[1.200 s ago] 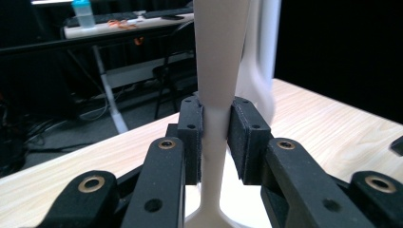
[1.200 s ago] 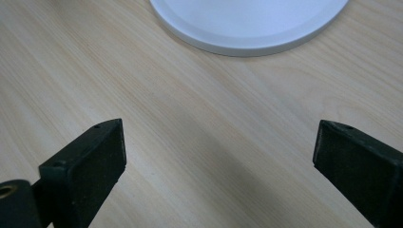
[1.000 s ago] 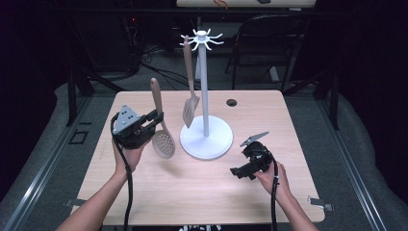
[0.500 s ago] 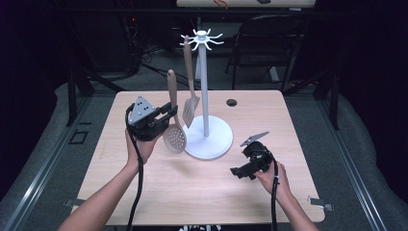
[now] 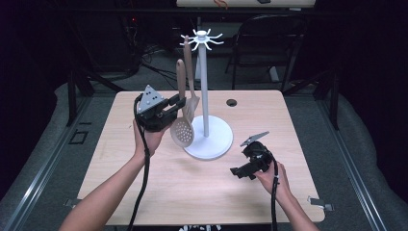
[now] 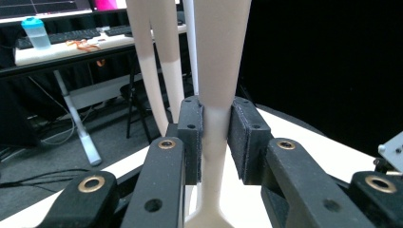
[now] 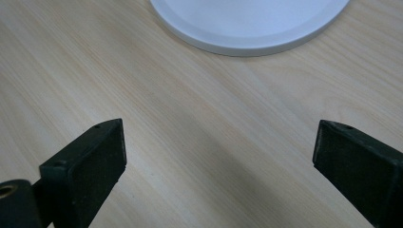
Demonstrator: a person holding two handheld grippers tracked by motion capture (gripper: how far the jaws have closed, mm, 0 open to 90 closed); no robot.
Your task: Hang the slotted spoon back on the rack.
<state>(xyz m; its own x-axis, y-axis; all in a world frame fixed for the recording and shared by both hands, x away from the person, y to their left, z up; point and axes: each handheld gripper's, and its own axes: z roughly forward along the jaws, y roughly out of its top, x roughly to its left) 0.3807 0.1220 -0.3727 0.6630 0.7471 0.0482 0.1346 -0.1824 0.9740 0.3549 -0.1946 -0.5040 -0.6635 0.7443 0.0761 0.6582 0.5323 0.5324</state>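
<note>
**Slotted spoon held upright beside the rack**

High view: left gripper [image 5: 174, 107] pinches the slotted spoon [image 5: 182, 131] by its handle, bowl hanging below the jaws, handle tip rising above them. Held upright prob. so the handle end can meet a hook on the white rack [image 5: 202, 41], which stands just ahead of the jaws. A spatula [image 5: 189, 82] hangs there already, right beside the spoon's handle. Right gripper [image 5: 235, 171] rests low on the table [image 5: 144, 183], well off from the spoon, rack base [image 5: 214, 139] just ahead of its tips; looks like it's parked out of the way.

Left gripper view: black ridged pads [image 6: 247, 137] press both sides of the handle [image 6: 216, 114], smooth pale beige w/ a matte finish, narrowing toward the neck. Rack pole and spatula handle stand beyond the jaws.

Right gripper view: jaws spread wide, nothing btwn them. Light wood-grain tabletop [image 7: 190, 156] below; rack base's rounded white rim [image 7: 247, 45] ahead of the tips.
</note>
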